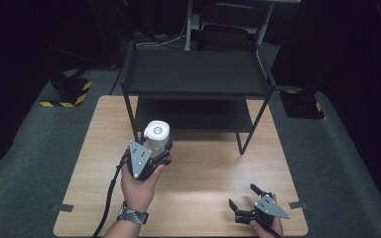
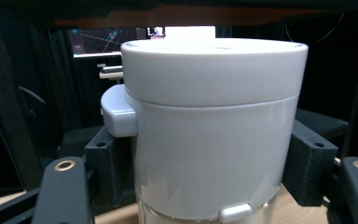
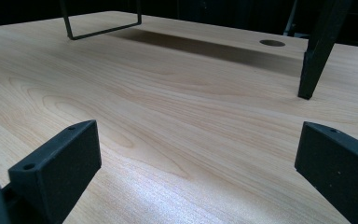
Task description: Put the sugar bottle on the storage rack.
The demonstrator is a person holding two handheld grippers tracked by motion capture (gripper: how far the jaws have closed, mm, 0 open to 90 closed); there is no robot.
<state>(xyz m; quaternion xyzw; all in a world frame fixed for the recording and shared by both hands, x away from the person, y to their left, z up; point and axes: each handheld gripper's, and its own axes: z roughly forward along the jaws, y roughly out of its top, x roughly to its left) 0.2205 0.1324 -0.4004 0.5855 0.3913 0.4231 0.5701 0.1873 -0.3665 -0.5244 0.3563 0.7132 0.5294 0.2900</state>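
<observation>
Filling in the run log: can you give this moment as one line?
left gripper: shut on white canister, in front of black shelf | right gripper: open, holding nothing, low over wooden table

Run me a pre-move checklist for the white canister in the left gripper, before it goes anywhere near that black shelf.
1. Grip: the left gripper has a jaw on each side of the white cylindrical canister with a clear base: ok.
2. Canister upright: level in the left gripper view: ok.
3. Lid seated: the seam runs even all round the visible side: ok.
4. Canister lifted off the light wooden table: cannot tell.
5. Shelf space: both tiers of the black two-tier metal shelf look bare from the high view: ok.
6. Right gripper out of the way: open, low near the table's front right corner: ok.
</observation>
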